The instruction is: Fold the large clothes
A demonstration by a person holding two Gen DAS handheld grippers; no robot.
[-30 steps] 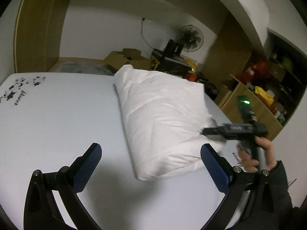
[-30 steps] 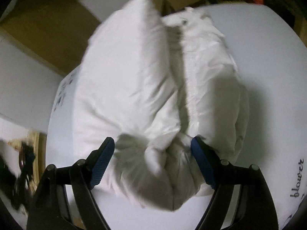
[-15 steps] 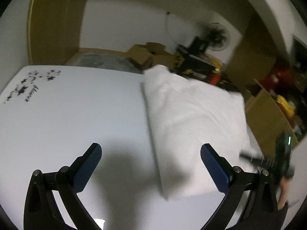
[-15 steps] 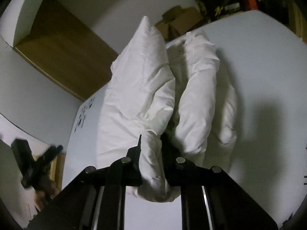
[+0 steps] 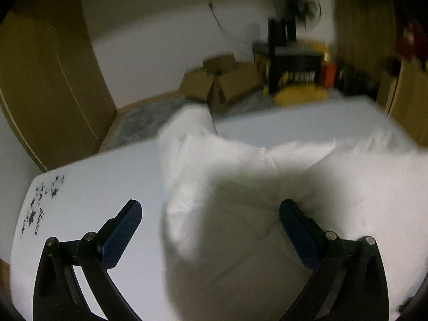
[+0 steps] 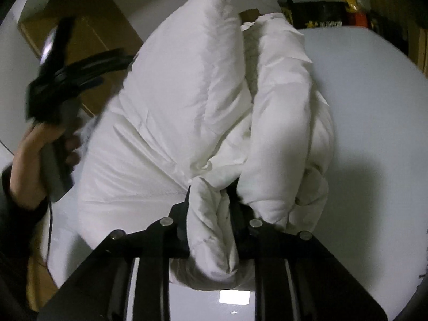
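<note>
A puffy white padded garment (image 6: 187, 101) lies folded in a thick bundle on the white table (image 6: 374, 107). My right gripper (image 6: 211, 208) is shut on a bunched fold of the garment at its near end. In the left wrist view the garment (image 5: 267, 214) is blurred and fills the right half. My left gripper (image 5: 211, 230) is open, its blue pads (image 5: 121, 231) wide apart, with the garment's near corner between them. The left gripper also shows in the right wrist view (image 6: 69, 61), held in a hand beside the garment's left edge.
The white table (image 5: 85, 208) carries a black printed logo (image 5: 37, 208) at its left corner. Behind the table stand cardboard boxes (image 5: 222, 80), a black and yellow stand (image 5: 294, 72) with a fan (image 5: 299, 2), and a wooden wardrobe (image 5: 45, 67).
My right gripper went from open around the garment's end to shut on a fold. My left gripper swung right and closer, so the garment now sits between its open fingers.
</note>
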